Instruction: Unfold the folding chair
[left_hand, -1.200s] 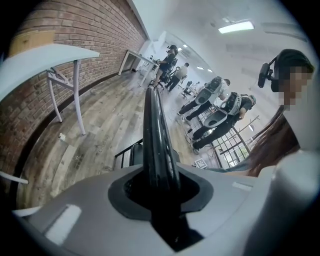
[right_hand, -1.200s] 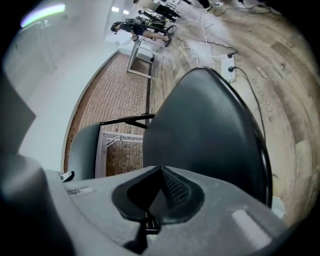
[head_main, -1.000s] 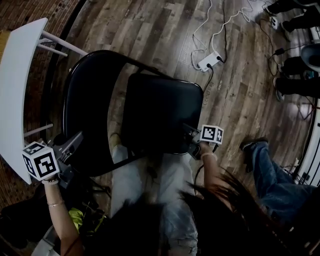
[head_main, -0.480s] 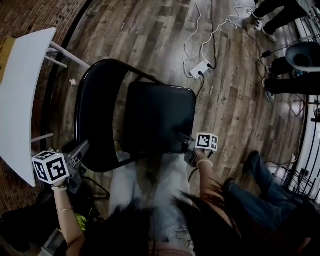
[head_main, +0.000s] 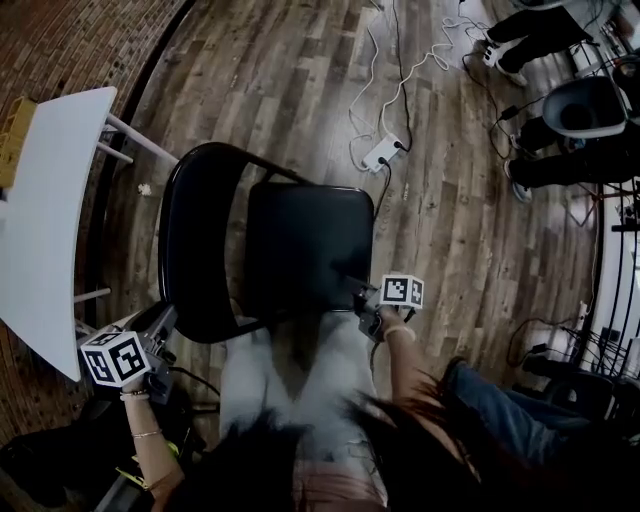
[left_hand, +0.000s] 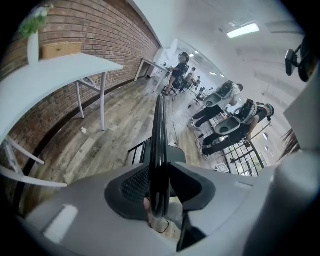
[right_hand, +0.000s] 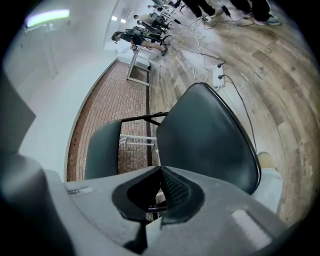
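Across the whole scene runs a wooden floor (head_main: 300, 80), bounded on the left by a brick wall (head_main: 60, 40), with a white table (head_main: 50, 200) standing beside that wall. Near the table, at the centre of the head view, the black folding chair (head_main: 290, 250) stands on the floor directly in front of the person, partly opened: its backrest (head_main: 195, 240) is on the left and its seat (head_main: 305, 245) is on the right, with a gap between the two. The left gripper (head_main: 165, 318) is at the near lower edge of the backrest. In the left gripper view the backrest shows edge-on as a dark bar between the two pads, and the jaws have just been closing onto it, partly apart and clamped on that edge. The right gripper (head_main: 358, 297) is at the near right corner of the seat with its jaws fully closed together. Whether they pinch any part of the chair cannot be determined. A power strip (head_main: 380, 153) with white cables lies on the floor beyond the chair
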